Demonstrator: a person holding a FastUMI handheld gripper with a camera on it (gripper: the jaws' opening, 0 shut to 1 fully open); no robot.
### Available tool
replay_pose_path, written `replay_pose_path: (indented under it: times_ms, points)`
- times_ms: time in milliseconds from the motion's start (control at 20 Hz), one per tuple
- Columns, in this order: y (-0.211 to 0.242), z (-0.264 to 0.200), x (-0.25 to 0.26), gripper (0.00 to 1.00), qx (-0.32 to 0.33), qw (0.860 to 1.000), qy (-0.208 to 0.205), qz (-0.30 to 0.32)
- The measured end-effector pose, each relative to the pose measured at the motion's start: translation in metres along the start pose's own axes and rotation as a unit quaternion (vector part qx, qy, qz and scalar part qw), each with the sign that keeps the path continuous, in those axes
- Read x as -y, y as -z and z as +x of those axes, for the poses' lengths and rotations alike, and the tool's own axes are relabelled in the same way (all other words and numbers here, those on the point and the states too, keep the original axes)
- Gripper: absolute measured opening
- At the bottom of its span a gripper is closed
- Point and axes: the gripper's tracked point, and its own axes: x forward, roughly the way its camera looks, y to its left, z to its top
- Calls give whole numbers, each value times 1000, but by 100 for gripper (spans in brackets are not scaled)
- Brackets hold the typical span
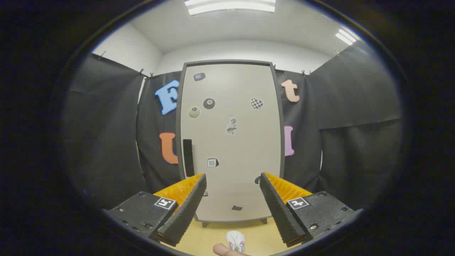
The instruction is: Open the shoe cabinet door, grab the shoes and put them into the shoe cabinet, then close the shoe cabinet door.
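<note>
- Standing closed at frame centre, beyond the fingers: shoe cabinet point(231, 142), dark handle point(188, 157) on door's left.
- Hand-held gripper point(233, 192) spread open, empty.
- White shoe point(235, 241) on floor point(199, 238), bottom centre, a fingertip point(222, 250) touching.

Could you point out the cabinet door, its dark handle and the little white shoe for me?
shoe cabinet door point(241, 149): gripper view, bare middle of the closed panel.
door handle point(188, 157): gripper view, middle of the dark vertical strip.
white shoe point(235, 241): gripper view, its top, on the floor between the open tool's fingers.
</note>
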Motion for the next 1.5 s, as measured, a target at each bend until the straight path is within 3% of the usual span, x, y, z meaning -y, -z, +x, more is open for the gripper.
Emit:
replay_pose_path:
  times_ms: [250,750,1150,1300,1500]
  points:
    - [-2,7,1,99,15,1000,9,-13]
    - [-14,12,-17,99,58,998,-30,-5]
    - [-15,70,-73,99,62,994,-89,19]
    - [1,103,-104,100,25,993,-115,18]
    - [26,147,-127,100,-25,994,-110,14]
